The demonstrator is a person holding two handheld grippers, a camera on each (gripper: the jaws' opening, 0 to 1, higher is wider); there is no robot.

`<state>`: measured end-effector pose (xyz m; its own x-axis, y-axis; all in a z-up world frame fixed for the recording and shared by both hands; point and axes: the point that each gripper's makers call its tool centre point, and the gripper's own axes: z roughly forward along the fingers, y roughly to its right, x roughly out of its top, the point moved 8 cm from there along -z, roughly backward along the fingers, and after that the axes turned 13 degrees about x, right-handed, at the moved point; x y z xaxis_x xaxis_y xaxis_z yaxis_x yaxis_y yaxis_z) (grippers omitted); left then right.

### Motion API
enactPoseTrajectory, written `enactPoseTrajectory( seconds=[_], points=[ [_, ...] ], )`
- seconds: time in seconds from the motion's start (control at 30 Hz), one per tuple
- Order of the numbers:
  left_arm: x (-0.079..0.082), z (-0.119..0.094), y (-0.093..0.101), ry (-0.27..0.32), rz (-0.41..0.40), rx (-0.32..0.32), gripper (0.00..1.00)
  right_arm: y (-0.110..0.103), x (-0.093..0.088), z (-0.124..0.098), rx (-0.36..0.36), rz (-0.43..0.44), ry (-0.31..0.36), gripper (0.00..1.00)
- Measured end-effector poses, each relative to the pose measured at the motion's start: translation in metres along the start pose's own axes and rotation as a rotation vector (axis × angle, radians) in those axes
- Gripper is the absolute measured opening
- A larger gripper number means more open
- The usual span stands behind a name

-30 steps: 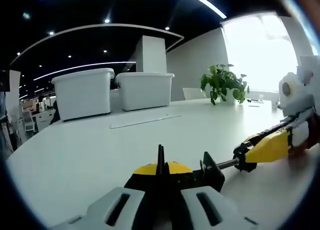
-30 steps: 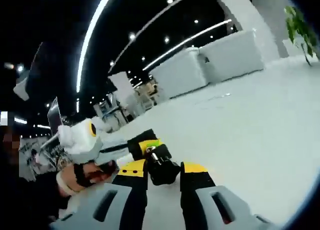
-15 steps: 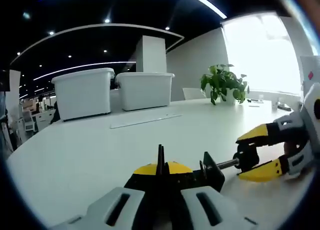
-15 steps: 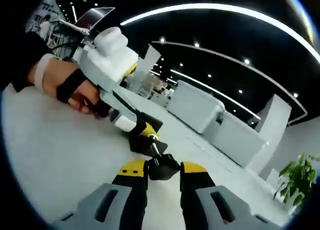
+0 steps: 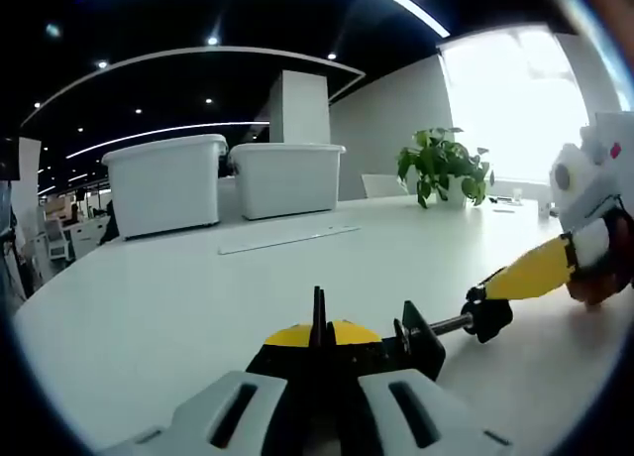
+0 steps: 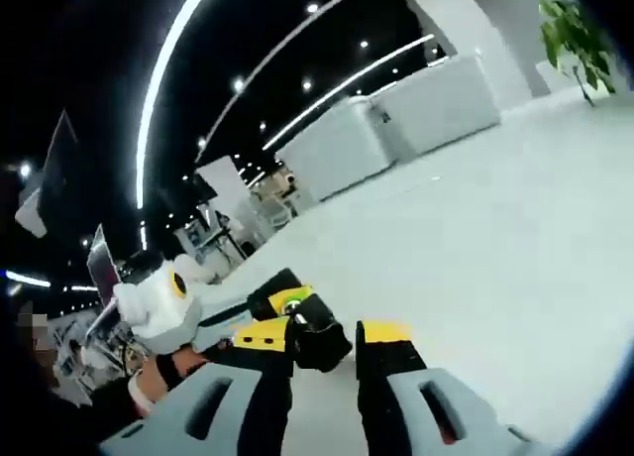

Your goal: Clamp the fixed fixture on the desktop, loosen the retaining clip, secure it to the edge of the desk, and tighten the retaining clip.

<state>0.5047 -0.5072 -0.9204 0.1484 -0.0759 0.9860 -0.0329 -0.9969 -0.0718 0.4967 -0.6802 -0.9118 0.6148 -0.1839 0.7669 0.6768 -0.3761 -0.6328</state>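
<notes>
On the white table [image 5: 149, 297], my left gripper [image 5: 317, 335] is shut on the black fixture [image 5: 421, 339], whose thin plate stands between its yellow-tipped jaws. A metal screw sticks out of the fixture to the right and ends in a black knob [image 5: 490, 315]. My right gripper [image 5: 507, 287] comes in from the right with its yellow jaws closed on that knob. In the right gripper view the knob [image 6: 317, 345] sits squeezed inside my right gripper [image 6: 322, 335]. Beyond it the left gripper [image 6: 263, 302] holds the fixture [image 6: 287, 299], with a person's hand [image 6: 158, 372] on its handle.
Two white storage bins [image 5: 163, 183] [image 5: 287, 176] stand at the table's far side, with a long pale strip [image 5: 287, 240] lying in front of them. A potted plant [image 5: 443, 164] stands at the far right by a bright window.
The right gripper has rolled about the screw's line with the knob in its jaws, one way and then back. The left gripper and the fixture have stayed still.
</notes>
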Motion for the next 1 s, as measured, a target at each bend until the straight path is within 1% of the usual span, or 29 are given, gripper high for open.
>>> enactPoseTrajectory(
  seconds=[0.03, 0.07, 0.13, 0.17, 0.2, 0.23, 0.27, 0.33, 0.37, 0.4, 0.47, 0.53, 0.57, 0.6, 0.63, 0.73, 0.8, 0.9, 0.97, 1.0],
  points=[
    [0.000, 0.000, 0.000, 0.000, -0.001, 0.000, 0.04, 0.002, 0.001, 0.001, 0.001, 0.038, 0.018, 0.22],
    [0.000, 0.000, 0.000, 0.000, -0.001, 0.000, 0.04, 0.005, 0.002, 0.001, 0.003, 0.021, 0.017, 0.22],
    [0.000, 0.000, -0.001, -0.001, -0.003, 0.001, 0.04, 0.008, 0.003, 0.002, 0.014, 0.057, 0.017, 0.22],
    [0.000, 0.000, -0.001, -0.002, -0.003, 0.001, 0.04, 0.008, 0.002, 0.002, 0.014, 0.056, 0.017, 0.21],
    [0.000, 0.000, -0.001, -0.002, -0.003, 0.001, 0.04, 0.009, 0.004, 0.003, 0.014, 0.012, 0.010, 0.21],
    [0.000, 0.000, -0.001, -0.002, -0.004, 0.001, 0.04, 0.008, 0.005, 0.003, 0.013, -0.040, 0.005, 0.20],
    [0.000, 0.000, -0.001, -0.002, -0.004, 0.002, 0.04, 0.007, 0.007, 0.004, 0.016, -0.124, 0.000, 0.19],
    [0.000, 0.000, -0.001, -0.001, -0.003, 0.003, 0.04, 0.003, 0.010, 0.006, 0.009, -0.380, -0.021, 0.18],
    [0.000, 0.000, -0.001, -0.002, -0.003, 0.006, 0.04, 0.001, 0.009, 0.006, 0.003, -0.452, -0.025, 0.18],
    [0.000, 0.000, -0.001, -0.003, -0.005, 0.008, 0.04, -0.002, 0.007, 0.007, -0.004, -0.503, -0.027, 0.18],
    [0.000, 0.000, -0.002, -0.003, -0.005, 0.010, 0.04, -0.004, 0.005, 0.007, -0.009, -0.632, -0.030, 0.18],
    [0.000, 0.000, -0.001, -0.003, -0.003, 0.011, 0.04, -0.007, 0.003, 0.007, -0.021, -0.771, -0.033, 0.18],
    [0.000, 0.000, -0.001, -0.003, -0.003, 0.012, 0.04, -0.007, 0.002, 0.008, -0.027, -0.807, -0.037, 0.18],
    [0.000, 0.000, -0.001, -0.003, -0.003, 0.012, 0.04, -0.010, 0.000, 0.008, -0.043, -0.880, -0.046, 0.18],
    [0.000, 0.000, -0.001, -0.003, -0.002, 0.013, 0.04, -0.011, 0.000, 0.008, -0.050, -0.919, -0.051, 0.18],
    [0.000, 0.000, -0.001, -0.002, -0.001, 0.015, 0.04, -0.015, -0.004, 0.009, -0.077, -1.115, -0.078, 0.18],
    [0.000, 0.001, -0.001, -0.002, 0.000, 0.015, 0.04, -0.018, -0.007, 0.010, -0.095, -1.223, -0.088, 0.18],
    [0.000, 0.001, -0.001, -0.001, 0.002, 0.016, 0.04, -0.018, -0.010, 0.010, -0.112, -1.345, -0.100, 0.18],
    [0.000, 0.001, -0.001, -0.001, 0.002, 0.017, 0.04, -0.018, -0.012, 0.009, -0.108, -1.425, -0.108, 0.19],
    [0.000, 0.001, -0.001, -0.001, 0.002, 0.017, 0.04, -0.018, -0.013, 0.009, -0.104, -1.449, -0.113, 0.19]
  ],
)
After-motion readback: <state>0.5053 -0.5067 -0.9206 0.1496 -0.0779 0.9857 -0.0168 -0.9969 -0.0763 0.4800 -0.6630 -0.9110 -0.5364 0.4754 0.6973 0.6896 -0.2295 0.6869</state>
